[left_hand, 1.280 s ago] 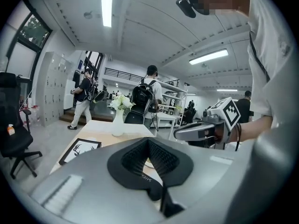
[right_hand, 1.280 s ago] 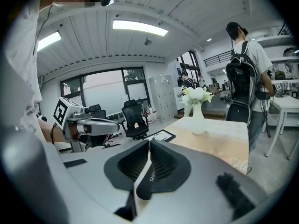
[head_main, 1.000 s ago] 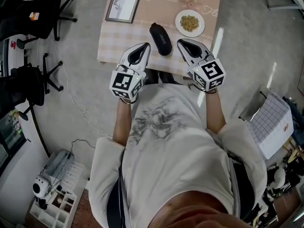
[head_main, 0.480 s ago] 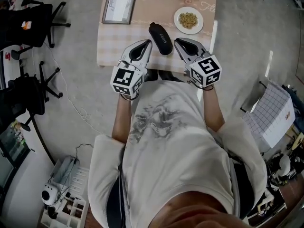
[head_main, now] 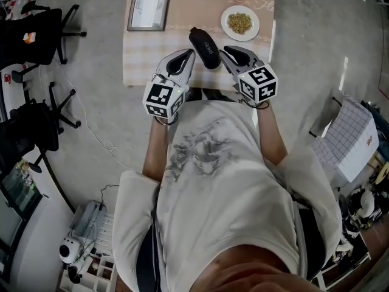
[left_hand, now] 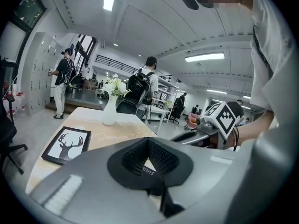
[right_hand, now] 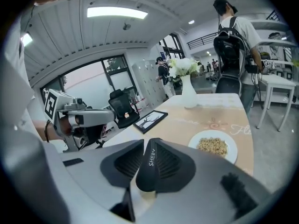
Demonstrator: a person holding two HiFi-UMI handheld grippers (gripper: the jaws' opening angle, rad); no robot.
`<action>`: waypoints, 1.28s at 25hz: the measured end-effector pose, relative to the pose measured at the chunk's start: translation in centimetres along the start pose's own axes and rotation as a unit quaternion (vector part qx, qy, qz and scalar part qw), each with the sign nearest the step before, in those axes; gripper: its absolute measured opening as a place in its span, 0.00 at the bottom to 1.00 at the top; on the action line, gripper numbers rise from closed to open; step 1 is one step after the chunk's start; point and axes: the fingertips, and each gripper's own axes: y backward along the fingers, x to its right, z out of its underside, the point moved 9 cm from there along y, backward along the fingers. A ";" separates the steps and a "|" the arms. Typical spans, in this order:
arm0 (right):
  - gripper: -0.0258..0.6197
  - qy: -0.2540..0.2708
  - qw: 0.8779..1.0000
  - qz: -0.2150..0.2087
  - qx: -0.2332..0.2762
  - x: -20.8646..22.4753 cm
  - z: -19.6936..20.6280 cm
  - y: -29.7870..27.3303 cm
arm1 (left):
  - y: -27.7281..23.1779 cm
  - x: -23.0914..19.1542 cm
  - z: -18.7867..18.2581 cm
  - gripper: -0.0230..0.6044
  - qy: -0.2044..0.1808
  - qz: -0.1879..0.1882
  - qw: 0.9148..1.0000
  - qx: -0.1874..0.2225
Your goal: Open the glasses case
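A black glasses case (head_main: 205, 46) lies closed on the beige table (head_main: 143, 56), near its front edge. My left gripper (head_main: 187, 55) hangs just left of the case and is shut; in the left gripper view (left_hand: 148, 141) only a bit of the case's print (left_hand: 146, 171) shows through the hollow behind the tips. My right gripper (head_main: 223, 50) hangs just right of the case. Its jaws have just been opening, and in the right gripper view (right_hand: 145, 143) the case (right_hand: 149, 164) shows through the gap, lying beyond the pads, not pinched.
A framed deer picture (head_main: 148, 8) lies at the table's far left, a white plate of grains (head_main: 240, 22) at the far right, and a white vase with flowers (right_hand: 188, 97) at the far end. Office chairs (head_main: 36, 26) stand on the left. People stand in the background.
Both grippers have sunk toward the table and drawn closer to the case's two sides. The case has not moved.
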 end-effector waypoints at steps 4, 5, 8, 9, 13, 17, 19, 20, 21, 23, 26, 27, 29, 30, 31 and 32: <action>0.17 -0.010 1.000 0.004 -0.015 0.5 0.6 -0.9 | -0.4 -0.3 0.5 0.05 0.005 0.004 1.000 -0.009; 0.18 -0.012 1.000 0.004 -0.018 0.6 0.8 -1.1 | -0.5 -0.3 0.6 0.05 0.006 0.005 1.000 -0.012; 0.18 -0.018 0.999 0.006 -0.028 1.1 1.3 -1.7 | -0.8 -0.5 1.1 0.05 0.011 0.007 1.000 -0.017; 0.18 -0.020 0.999 0.006 -0.031 1.2 1.5 -1.9 | -0.9 -0.5 1.2 0.05 0.012 0.007 1.000 -0.019; 0.18 -0.035 0.998 0.013 -0.043 2.0 2.3 -2.7 | -1.3 -0.7 1.7 0.05 0.019 0.008 0.999 -0.025; 0.18 -0.048 0.997 0.019 -0.055 2.5 3.2 -3.4 | -1.5 -0.8 2.1 0.05 0.023 0.007 0.999 -0.033; 0.18 -0.050 0.997 0.022 -0.062 2.7 3.6 -3.8 | -1.7 -0.9 2.4 0.05 0.025 0.008 0.999 -0.038; 0.18 -0.051 0.996 0.022 -0.065 2.8 3.7 -3.9 | -1.8 -0.9 2.6 0.05 0.026 0.008 0.999 -0.040; 0.18 -0.053 0.996 0.023 -0.067 3.0 3.9 -4.0 | -1.8 -0.9 2.7 0.05 0.027 0.008 0.999 -0.042; 0.18 -0.057 0.996 0.022 -0.070 3.3 4.2 -4.2 | -1.9 -0.9 3.0 0.05 0.029 0.008 0.998 -0.046; 0.18 -0.063 0.995 0.019 -0.072 3.5 4.5 -4.4 | -2.1 -0.8 3.5 0.05 0.032 0.007 0.998 -0.052; 0.18 -0.064 0.995 0.017 -0.074 3.5 4.6 -4.5 | -2.1 -0.8 3.6 0.05 0.033 0.007 0.998 -0.054; 0.18 -0.066 0.995 0.015 -0.078 3.6 4.7 -4.7 | -2.2 -0.8 3.9 0.05 0.035 0.004 0.998 -0.058; 0.18 -0.068 0.994 0.014 -0.080 3.6 4.8 -4.9 | -2.3 -0.9 4.1 0.05 0.037 0.002 0.998 -0.059; 0.18 -0.070 0.994 0.013 -0.081 3.6 4.9 -5.0 | -2.3 -0.9 4.2 0.05 0.038 0.001 0.997 -0.061; 0.18 -0.072 0.994 0.011 -0.082 3.5 5.0 -5.1 | -2.3 -0.9 4.3 0.05 0.039 -0.001 0.997 -0.062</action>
